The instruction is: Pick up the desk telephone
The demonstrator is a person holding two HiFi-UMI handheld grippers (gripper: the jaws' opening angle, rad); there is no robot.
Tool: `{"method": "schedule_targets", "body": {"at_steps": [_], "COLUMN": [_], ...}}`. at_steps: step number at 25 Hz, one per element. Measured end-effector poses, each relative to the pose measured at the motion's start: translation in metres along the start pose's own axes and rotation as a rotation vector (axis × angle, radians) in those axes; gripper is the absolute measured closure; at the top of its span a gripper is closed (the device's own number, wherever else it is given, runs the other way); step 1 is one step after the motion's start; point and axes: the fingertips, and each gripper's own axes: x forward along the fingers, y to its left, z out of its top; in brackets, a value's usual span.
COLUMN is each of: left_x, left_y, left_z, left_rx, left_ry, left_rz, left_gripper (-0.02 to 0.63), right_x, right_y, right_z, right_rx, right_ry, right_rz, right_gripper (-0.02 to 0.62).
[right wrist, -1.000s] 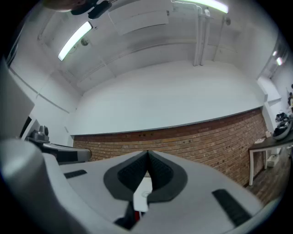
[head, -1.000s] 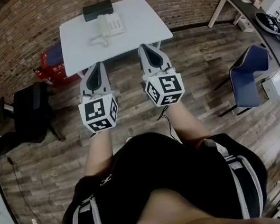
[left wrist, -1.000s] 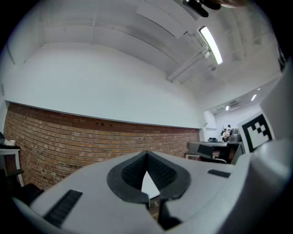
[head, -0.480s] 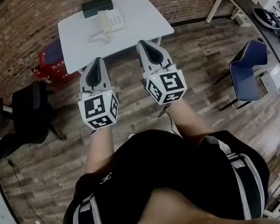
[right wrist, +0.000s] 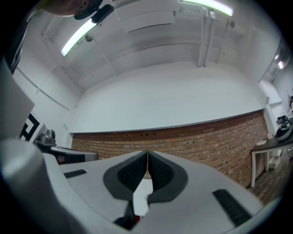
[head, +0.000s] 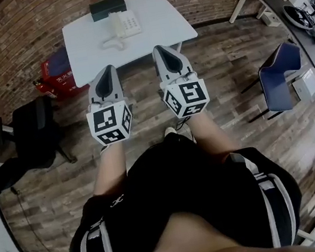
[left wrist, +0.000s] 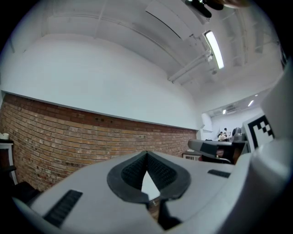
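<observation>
A white desk telephone (head: 120, 26) sits on a white table (head: 154, 23) by the brick wall, its handset (head: 111, 42) lying off to the left on the tabletop. My left gripper (head: 106, 69) and right gripper (head: 159, 49) are held side by side over the wooden floor, short of the table's near edge. Both point level toward the wall, shut with nothing between the jaws. In the left gripper view the left gripper (left wrist: 147, 154) hides the table apart from a white sliver; the right gripper (right wrist: 147, 152) does the same in the right gripper view.
A dark box (head: 107, 7) stands behind the telephone. A red case (head: 51, 71) lies left of the table, a black chair (head: 33, 135) farther left. A blue chair (head: 279, 73) and a desk (head: 271, 2) stand at the right.
The person has stepped toward the table, so both grippers now sit a little closer to its near edge. Both stay shut.
</observation>
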Motion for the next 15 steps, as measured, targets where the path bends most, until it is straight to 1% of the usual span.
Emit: {"method": "schedule_targets", "body": {"at_steps": [7, 15], "left_x": [0.034, 0.107], "left_y": [0.024, 0.045], "left_z": [-0.003, -0.015], "left_rx": [-0.003, 0.02], "left_ry": [0.008, 0.015], "left_rz": [0.018, 0.022], "left_gripper": [0.604, 0.604], "right_x": [0.037, 0.108], "right_y": [-0.014, -0.047], "right_z": [-0.011, -0.037], "right_rx": [0.015, 0.019], "right_ry": [-0.007, 0.004], "right_rz": [-0.007, 0.029], "right_gripper": [0.595, 0.595]}}
